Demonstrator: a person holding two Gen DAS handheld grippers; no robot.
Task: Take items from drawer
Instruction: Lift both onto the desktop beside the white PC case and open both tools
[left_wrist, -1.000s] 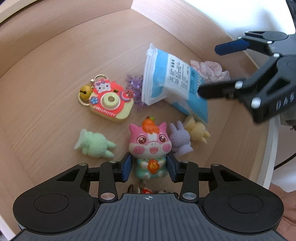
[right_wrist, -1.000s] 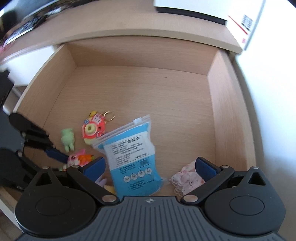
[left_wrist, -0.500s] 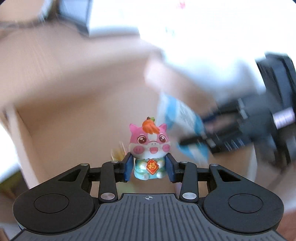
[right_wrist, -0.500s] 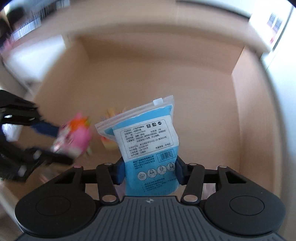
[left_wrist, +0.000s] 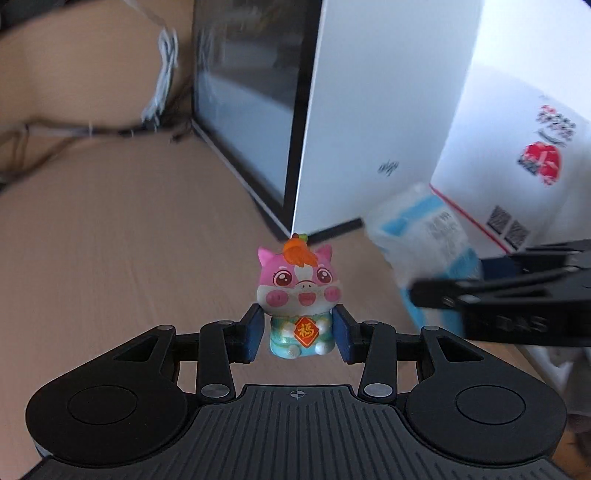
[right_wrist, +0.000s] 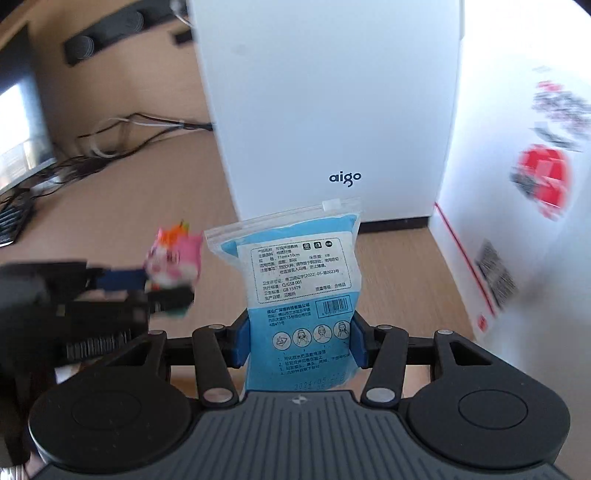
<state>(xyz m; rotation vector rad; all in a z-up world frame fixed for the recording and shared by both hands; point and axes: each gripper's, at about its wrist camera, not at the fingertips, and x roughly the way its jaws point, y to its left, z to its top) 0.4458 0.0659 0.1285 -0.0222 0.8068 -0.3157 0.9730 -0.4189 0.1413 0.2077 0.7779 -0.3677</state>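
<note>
My left gripper (left_wrist: 298, 335) is shut on a pink pig figurine (left_wrist: 298, 291) with an orange tuft and a teal body, held upright above the wooden desktop (left_wrist: 122, 236). My right gripper (right_wrist: 300, 341) is shut on a blue zip-top packet (right_wrist: 295, 288) with printed text, standing upright between its blue pads. In the left wrist view the right gripper (left_wrist: 447, 286) and the blurred packet (left_wrist: 424, 232) show at the right. In the right wrist view the left gripper (right_wrist: 147, 284) with the pig (right_wrist: 175, 258) appears at the left. The drawer is out of view.
A white aigo computer case (right_wrist: 332, 110) with a dark glass side (left_wrist: 251, 92) stands ahead on the desk. A white carton with red print (right_wrist: 524, 177) is at the right. Cables (right_wrist: 129, 136) and a keyboard edge (right_wrist: 13, 221) lie at the back left.
Both grippers rose out of the drawer and now face the desktop. The right gripper shut on the blue packet; the left kept hold of the pig.
</note>
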